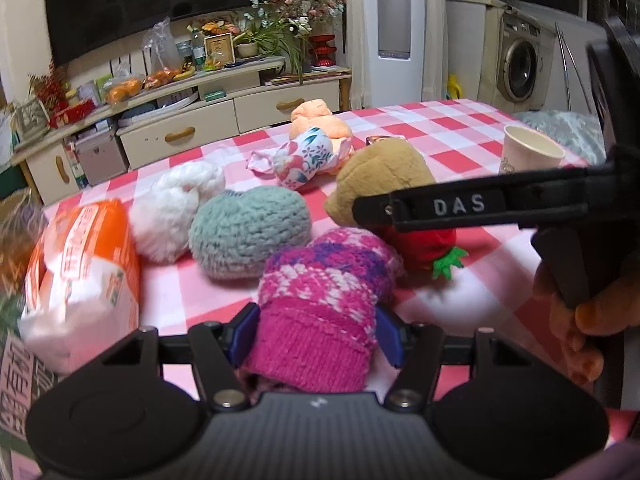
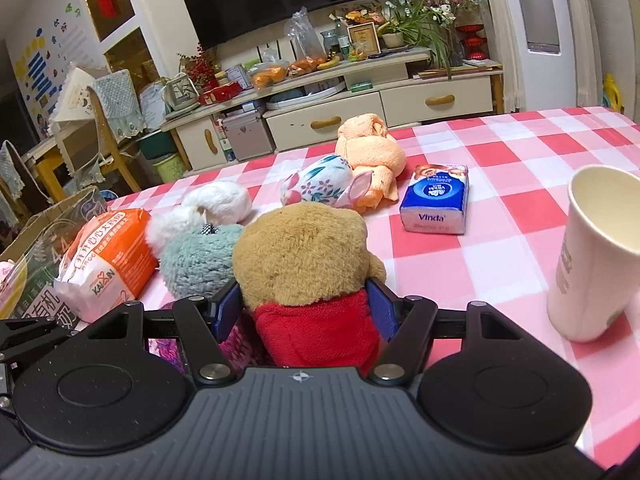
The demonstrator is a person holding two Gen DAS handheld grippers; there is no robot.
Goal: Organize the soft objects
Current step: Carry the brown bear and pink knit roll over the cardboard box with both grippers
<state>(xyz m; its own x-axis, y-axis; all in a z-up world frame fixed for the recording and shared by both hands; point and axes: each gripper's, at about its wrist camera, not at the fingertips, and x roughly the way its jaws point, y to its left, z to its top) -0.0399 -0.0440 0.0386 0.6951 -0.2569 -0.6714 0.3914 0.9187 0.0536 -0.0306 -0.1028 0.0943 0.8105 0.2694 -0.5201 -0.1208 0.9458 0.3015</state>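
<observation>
On the checked tablecloth (image 2: 520, 168) my left gripper (image 1: 316, 332) clamps the pink knitted sock (image 1: 320, 304), just in front of the grey-green woolly bundle (image 1: 248, 232). To its right, my right gripper (image 2: 308, 312) has its blue pads pressed on the brown teddy bear (image 2: 304, 256) at its red shirt. The paper cup (image 2: 596, 252) stands farthest right.

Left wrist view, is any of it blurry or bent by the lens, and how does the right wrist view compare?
Left wrist view: the orange pack and the left edge are smeared with blur, the pink sock between the tongs is sharp, and the cabinet line bows. Right wrist view: sharper overall, even indoor light, with the paper cup stretched at the right edge.
</observation>
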